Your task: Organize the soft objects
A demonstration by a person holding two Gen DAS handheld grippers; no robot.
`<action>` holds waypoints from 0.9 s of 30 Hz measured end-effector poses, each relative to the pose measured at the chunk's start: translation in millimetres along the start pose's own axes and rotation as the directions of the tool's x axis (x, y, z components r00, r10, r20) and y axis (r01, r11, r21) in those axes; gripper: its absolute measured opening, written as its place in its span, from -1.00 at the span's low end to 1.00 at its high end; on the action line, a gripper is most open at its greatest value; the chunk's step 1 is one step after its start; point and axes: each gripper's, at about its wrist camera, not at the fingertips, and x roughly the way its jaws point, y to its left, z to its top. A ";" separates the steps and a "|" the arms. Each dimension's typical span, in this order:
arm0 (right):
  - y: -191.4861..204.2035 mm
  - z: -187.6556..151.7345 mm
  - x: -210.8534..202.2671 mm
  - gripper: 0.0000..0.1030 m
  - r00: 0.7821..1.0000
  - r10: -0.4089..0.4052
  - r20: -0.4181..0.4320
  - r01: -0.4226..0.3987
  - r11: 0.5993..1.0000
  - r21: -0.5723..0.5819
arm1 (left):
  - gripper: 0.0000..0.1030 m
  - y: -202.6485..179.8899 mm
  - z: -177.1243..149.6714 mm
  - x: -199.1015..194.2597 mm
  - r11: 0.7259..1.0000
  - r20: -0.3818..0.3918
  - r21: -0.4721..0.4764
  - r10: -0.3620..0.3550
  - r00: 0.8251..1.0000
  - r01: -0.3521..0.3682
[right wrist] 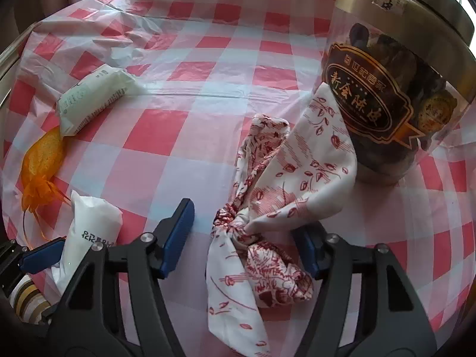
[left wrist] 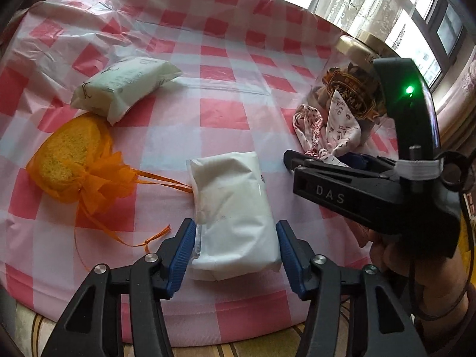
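Both wrist-mounted, angled steeply down over the checked tablecloth point(left wrist: 226, 113), close in. Shared ground: white packet point(left wrist: 235, 208) (at nine o'clock from the right), patterned cloth point(right wrist: 267, 208), labelled jar point(right wrist: 386, 89).

hidden: clear jar point(right wrist: 395, 95) base behind printed cloth point(right wrist: 312, 160) | contents unclear

The left gripper point(left wrist: 236, 251) is angling downward, jaws standing apart. The right gripper point(right wrist: 247, 238) is tilting down alongside, jaws parted too.
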 end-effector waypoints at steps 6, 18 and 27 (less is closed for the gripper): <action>-1.5 -0.8 -0.9 0.28 1.000 0.009 0.006 -0.009 1.000 0.003 | 0.04 5.5 1.5 -9.2 0.999 0.060 -0.041 -0.014 0.998 0.017; 0.0 0.6 0.9 0.56 1.000 0.025 -0.001 -0.025 1.000 -0.002 | 0.26 31.3 5.5 -7.2 0.971 0.091 -0.188 -0.131 0.987 0.146; -4.9 -0.4 5.4 0.84 1.000 0.002 -0.030 -0.001 1.000 0.015 | 0.04 37.8 6.3 -4.3 0.946 0.104 -0.230 -0.211 0.972 0.230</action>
